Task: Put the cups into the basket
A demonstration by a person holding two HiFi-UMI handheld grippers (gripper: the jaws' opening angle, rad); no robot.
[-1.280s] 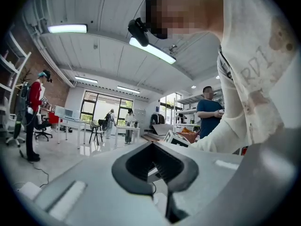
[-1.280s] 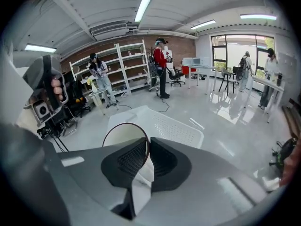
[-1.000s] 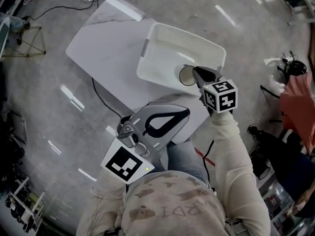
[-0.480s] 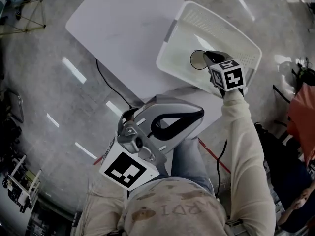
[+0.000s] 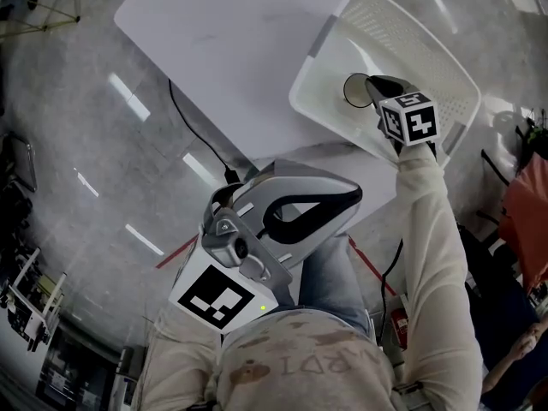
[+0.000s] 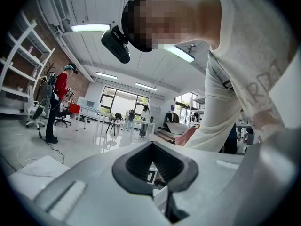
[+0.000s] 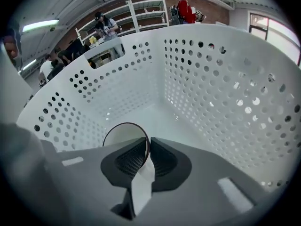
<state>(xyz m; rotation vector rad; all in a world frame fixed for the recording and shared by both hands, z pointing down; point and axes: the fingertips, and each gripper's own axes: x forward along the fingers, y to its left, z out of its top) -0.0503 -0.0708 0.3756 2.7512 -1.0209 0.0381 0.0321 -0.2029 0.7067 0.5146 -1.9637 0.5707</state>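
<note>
**Item: cup** (image 7: 126, 135) – white with a dark rim, its mouth facing the right gripper view. It hangs inside the basket (image 7: 211, 102), clear of the perforated walls. Whether it touches the basket floor cannot be told.

**Holder: right gripper** (image 7: 148, 145). Its jaws are clamped on the cup's wall, one pad inside the rim and one outside.

**Left gripper** (image 5: 347, 202). Its jaws are together with nothing between them. It is held off the near edge of the bench (image 5: 231, 32).

**Basket location:** right-hand edge of the bench.

**Risks, as judged:**
- The pinch is on one wall only – opening the jaws above the floor would probably let the cup drop, bounce or roll onto its side.
- A pad catching the rim on withdrawal could drag the cup.
- Knocking a wall could shove the light basket towards the bench edge.
</note>
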